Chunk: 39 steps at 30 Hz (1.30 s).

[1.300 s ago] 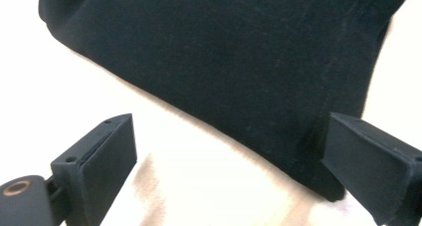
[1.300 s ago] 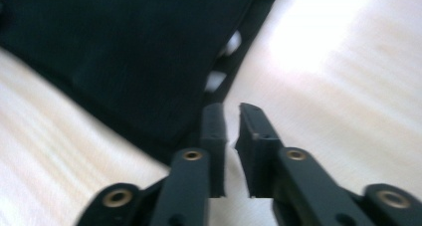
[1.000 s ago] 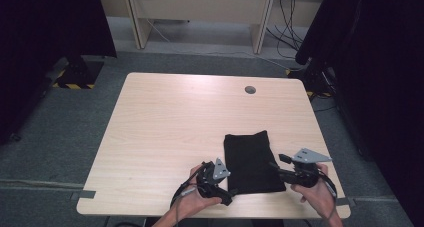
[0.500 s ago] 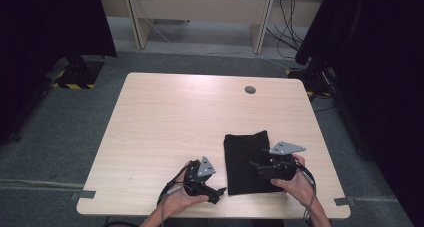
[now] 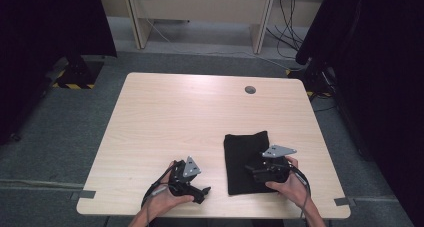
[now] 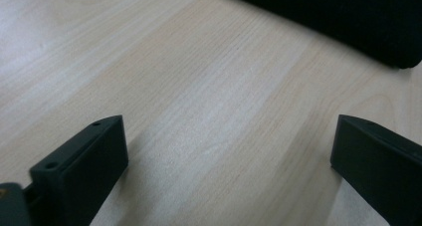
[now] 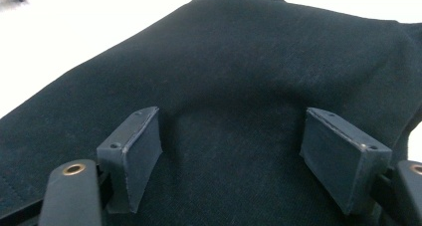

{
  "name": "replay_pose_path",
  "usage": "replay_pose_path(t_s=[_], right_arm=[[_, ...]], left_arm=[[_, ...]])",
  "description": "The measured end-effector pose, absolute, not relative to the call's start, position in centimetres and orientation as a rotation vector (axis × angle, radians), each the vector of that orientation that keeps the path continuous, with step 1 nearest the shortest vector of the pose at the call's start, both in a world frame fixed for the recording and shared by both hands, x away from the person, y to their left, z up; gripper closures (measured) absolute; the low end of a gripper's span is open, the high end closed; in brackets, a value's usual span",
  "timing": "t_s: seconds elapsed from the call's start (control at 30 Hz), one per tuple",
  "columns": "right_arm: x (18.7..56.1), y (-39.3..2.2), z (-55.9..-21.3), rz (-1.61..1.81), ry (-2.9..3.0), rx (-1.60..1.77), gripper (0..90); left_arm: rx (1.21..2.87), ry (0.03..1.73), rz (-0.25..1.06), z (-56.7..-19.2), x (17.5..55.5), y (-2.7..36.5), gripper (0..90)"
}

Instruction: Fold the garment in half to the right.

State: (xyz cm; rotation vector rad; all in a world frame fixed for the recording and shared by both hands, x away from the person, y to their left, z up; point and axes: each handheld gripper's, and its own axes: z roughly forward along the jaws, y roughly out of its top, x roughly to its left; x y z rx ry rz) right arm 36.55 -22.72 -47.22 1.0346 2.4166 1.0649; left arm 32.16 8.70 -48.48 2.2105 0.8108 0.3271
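A folded black cloth [image 5: 245, 157] lies flat on the light wooden table [image 5: 200, 117], toward its near right. My right gripper [image 5: 250, 171] rests over the cloth's right half, pointing left across it. Its jaws stand open, and the dark fabric [image 7: 259, 86] spreads between and beyond them. My left gripper [image 5: 205, 193] sits low near the table's front edge, left of the cloth, and is open over bare wood [image 6: 219, 126]. A corner of the cloth [image 6: 348, 22] lies ahead of it, apart from its jaws.
A round grommet hole [image 5: 250, 90] sits at the table's far side. Grey tape strips [image 5: 345, 201] mark the floor by the near corners. Dark curtains hang left and right, with cables [image 5: 290, 12] beyond the table.
The right gripper has moved left from the cloth's right edge onto the cloth. The left gripper has drawn back left and nearer the front edge, away from the cloth.
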Motion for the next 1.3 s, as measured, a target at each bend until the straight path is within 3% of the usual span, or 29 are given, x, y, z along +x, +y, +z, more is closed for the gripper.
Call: replay_pose_path(t_s=[0.33,0.6,1.3], right_arm=[[35.6,-24.1,-45.9,1.095,2.385,1.052,25.7],[34.5,-24.9,-46.7,1.076,2.425,1.052,25.7],[36.6,-21.3,-47.5,1.040,2.418,1.002,20.7]], left_arm=[[2.211,0.818,0.328,-48.5,31.9,9.8,0.0],[2.191,0.880,0.354,-48.5,31.8,11.5,0.0],[2.175,0.930,0.375,-48.6,31.6,13.2,0.0]])
